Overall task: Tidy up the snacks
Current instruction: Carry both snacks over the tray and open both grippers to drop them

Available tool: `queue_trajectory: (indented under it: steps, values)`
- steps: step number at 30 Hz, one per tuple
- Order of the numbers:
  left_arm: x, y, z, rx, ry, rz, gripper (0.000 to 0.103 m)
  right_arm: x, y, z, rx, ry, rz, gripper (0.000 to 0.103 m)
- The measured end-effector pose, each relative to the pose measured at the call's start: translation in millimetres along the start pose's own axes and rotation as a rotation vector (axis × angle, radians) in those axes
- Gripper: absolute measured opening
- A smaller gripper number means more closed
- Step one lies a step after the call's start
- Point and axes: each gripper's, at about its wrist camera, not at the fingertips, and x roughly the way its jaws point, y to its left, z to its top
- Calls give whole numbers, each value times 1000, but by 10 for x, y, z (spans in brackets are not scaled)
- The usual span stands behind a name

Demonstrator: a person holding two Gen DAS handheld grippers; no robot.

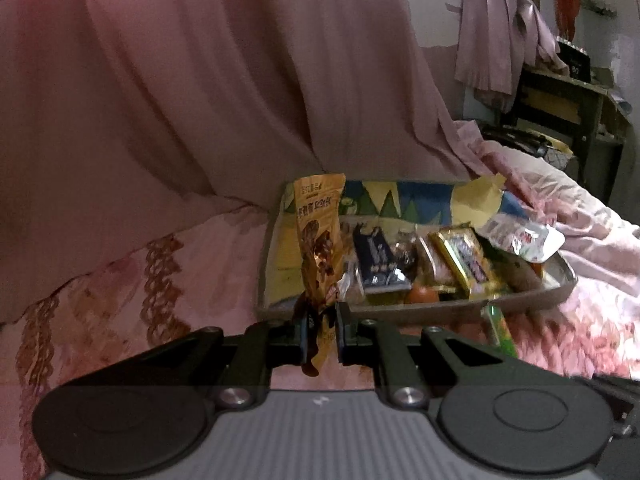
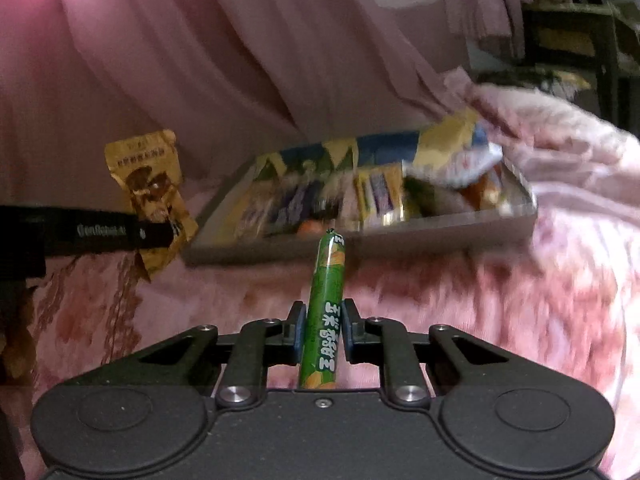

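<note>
My left gripper (image 1: pixel 322 320) is shut on an orange-brown snack pouch (image 1: pixel 318 236) and holds it upright just before the near left corner of a grey tray (image 1: pixel 400 312). The tray holds several snack packets, among them a dark blue pack (image 1: pixel 378 260) and a gold-edged pack (image 1: pixel 464 258). My right gripper (image 2: pixel 323 320) is shut on a green sausage stick (image 2: pixel 326 300) pointing toward the tray (image 2: pixel 400 236). The left gripper's arm (image 2: pixel 100 230) and its pouch (image 2: pixel 152 192) show at the left of the right wrist view. The green stick's tip (image 1: pixel 498 324) shows in the left wrist view.
The tray lies on a pink floral blanket (image 2: pixel 500 300) on a bed. A pink curtain (image 1: pixel 200 80) hangs behind. A crumpled white wrapper (image 1: pixel 524 240) rests at the tray's far right corner. Dark shelving (image 1: pixel 568 96) stands at the far right.
</note>
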Motion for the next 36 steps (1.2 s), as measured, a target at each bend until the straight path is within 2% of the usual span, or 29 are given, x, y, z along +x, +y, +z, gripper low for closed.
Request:
queue_trajectory:
  steps: [6, 13, 17, 23, 36]
  values:
    - [285, -132, 272, -13, 17, -23, 14, 235, -128, 456, -66, -125, 28, 20]
    - [789, -44, 553, -39, 121, -47, 14, 773, -326, 804, 30, -188, 77, 20]
    - [1001, 54, 580, -43, 165, -71, 14, 1049, -368, 848, 52, -184, 107, 20]
    - [1116, 12, 586, 46, 193, -134, 14, 1292, -389, 753, 58, -148, 116, 20]
    - [1155, -61, 626, 59, 198, -141, 15, 1333, -331, 680, 14, -132, 85, 21]
